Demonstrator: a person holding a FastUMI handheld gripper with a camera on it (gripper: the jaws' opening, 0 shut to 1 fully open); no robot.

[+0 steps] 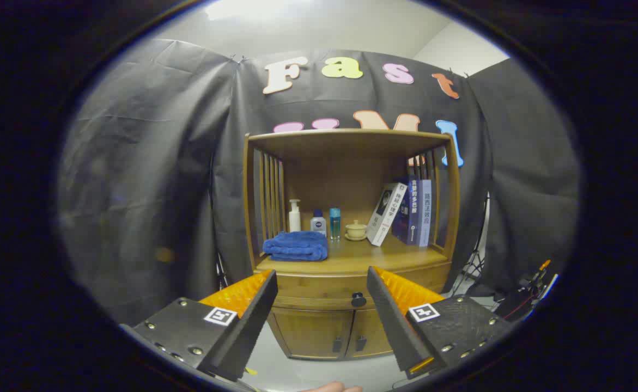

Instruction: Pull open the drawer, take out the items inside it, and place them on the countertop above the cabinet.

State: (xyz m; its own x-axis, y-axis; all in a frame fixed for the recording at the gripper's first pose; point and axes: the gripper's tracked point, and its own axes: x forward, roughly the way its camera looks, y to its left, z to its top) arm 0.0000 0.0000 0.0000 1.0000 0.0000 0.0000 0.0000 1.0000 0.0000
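The drawer (346, 286) is closed, so what lies inside is hidden; its dark round knob (358, 299) sits just ahead of the gripper (322, 283), whose jaws are wide apart with nothing between them. On the bench (392, 256) above it, under the cabinet's roof, a blue towel (296, 245), three small bottles (317, 220), a little cup (356, 230) and leaning books (406, 212) stand. The writing on bottles and books is too small to read, and the two lower doors (329, 333) are partly covered by the orange fingers (400, 291).
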